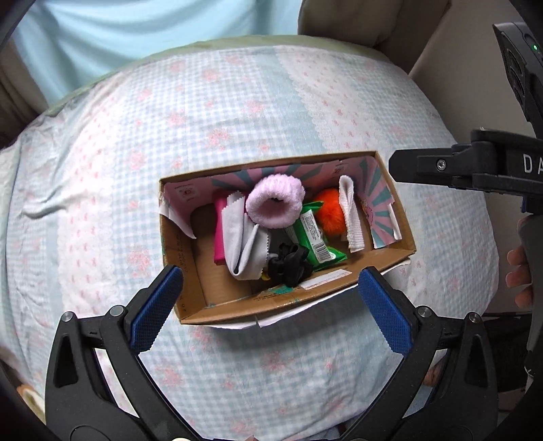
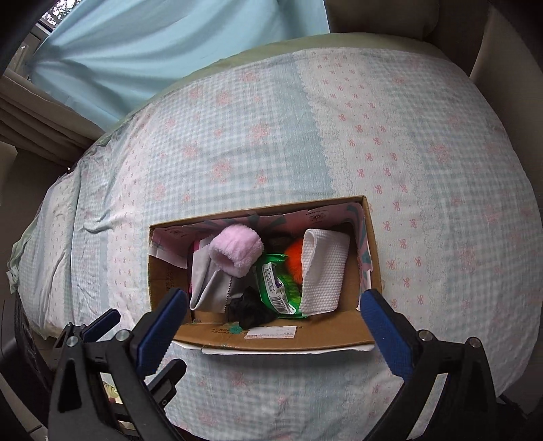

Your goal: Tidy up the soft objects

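Note:
An open cardboard box sits on the bed and holds several soft items. Inside lie a fluffy pink band, a grey cloth, a magenta cloth, a green wipes pack, an orange pompom, a white textured cloth and a black scrunchie. My left gripper hangs open above the box's near wall, holding nothing. My right gripper is open too, empty, over the near wall; its fingers show at the right of the left wrist view.
The bed is covered by a pale blue and pink checked sheet. A light blue curtain hangs behind it, with beige padding at the far right. A person's fingers show at the right edge.

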`<state>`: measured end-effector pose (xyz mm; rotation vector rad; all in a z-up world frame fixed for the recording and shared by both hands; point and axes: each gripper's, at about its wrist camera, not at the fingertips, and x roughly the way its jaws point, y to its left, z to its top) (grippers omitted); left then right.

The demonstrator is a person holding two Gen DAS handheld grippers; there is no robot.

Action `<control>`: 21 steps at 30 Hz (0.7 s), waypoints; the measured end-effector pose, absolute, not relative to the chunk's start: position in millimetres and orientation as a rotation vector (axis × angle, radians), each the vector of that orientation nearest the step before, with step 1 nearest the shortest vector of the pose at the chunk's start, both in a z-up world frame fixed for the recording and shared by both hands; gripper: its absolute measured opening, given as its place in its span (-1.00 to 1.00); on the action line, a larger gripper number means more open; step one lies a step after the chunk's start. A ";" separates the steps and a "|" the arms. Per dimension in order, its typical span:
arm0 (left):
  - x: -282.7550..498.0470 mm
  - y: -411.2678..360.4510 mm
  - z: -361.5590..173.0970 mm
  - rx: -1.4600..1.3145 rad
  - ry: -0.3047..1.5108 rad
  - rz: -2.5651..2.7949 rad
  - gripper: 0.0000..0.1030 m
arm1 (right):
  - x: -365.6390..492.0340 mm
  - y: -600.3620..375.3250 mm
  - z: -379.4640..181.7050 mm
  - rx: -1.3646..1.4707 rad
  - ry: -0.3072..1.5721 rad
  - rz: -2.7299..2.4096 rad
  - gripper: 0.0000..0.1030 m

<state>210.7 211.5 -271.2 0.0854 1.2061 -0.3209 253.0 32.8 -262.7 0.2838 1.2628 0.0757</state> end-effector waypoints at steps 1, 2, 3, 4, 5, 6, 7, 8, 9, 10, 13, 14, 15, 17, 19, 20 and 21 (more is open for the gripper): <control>206.9 209.9 -254.2 0.077 1.177 -0.312 0.99 | 245.7 28.2 -247.0 0.274 1.230 0.077 0.97; 202.6 208.0 -238.2 0.070 1.149 -0.303 0.99 | 238.1 24.2 -230.2 0.255 1.195 0.075 0.97; 198.0 207.1 -220.4 0.064 1.119 -0.291 0.99 | 229.7 19.3 -213.9 0.233 1.164 0.072 0.97; 193.1 205.9 -202.5 0.054 1.086 -0.279 0.99 | 220.3 14.5 -196.7 0.214 1.131 0.070 0.97; 187.4 204.8 -185.0 0.038 1.051 -0.269 0.99 | 210.5 8.9 -179.8 0.198 1.099 0.068 0.97; 182.2 203.5 -166.7 0.019 1.019 -0.260 0.99 | 199.9 2.5 -162.9 0.181 1.064 0.068 0.97; 176.4 201.3 -151.0 0.002 0.990 -0.249 0.99 | 189.5 -2.9 -147.0 0.163 1.030 0.064 0.97; 170.0 199.8 -135.5 -0.014 0.960 -0.240 0.99 | 178.7 -8.7 -131.5 0.143 0.996 0.056 0.97; 162.8 197.4 -120.5 -0.029 0.931 -0.230 0.99 | 169.3 -13.7 -117.2 0.124 0.963 0.049 0.97; 155.9 195.4 -107.7 -0.039 0.905 -0.217 0.99 | 159.6 -18.0 -104.5 0.106 0.934 0.042 0.97; 134.0 191.0 -73.5 -0.059 0.825 -0.188 0.99 | 131.2 -29.7 -73.5 0.068 0.850 0.020 0.97; 127.0 189.5 -64.8 -0.059 0.801 -0.176 0.99 | 122.9 -33.2 -66.1 0.061 0.827 0.016 0.97; 118.5 187.3 -56.3 -0.058 0.780 -0.165 0.99 | 115.8 -34.9 -59.7 0.057 0.806 0.008 0.97; 104.8 183.2 -44.5 -0.054 0.747 -0.149 0.99 | 102.4 -39.9 -50.9 0.048 0.770 -0.006 0.97; 90.8 179.3 -36.4 -0.051 0.715 -0.143 0.99 | 91.6 -43.2 -46.4 0.046 0.743 -0.016 0.97; 85.1 177.6 -33.0 -0.049 0.702 -0.142 0.99 | 87.1 -44.1 -45.2 0.045 0.731 -0.021 0.97; 79.6 175.2 -30.9 -0.047 0.691 -0.143 0.99 | 82.7 -45.1 -44.6 0.044 0.719 -0.022 0.97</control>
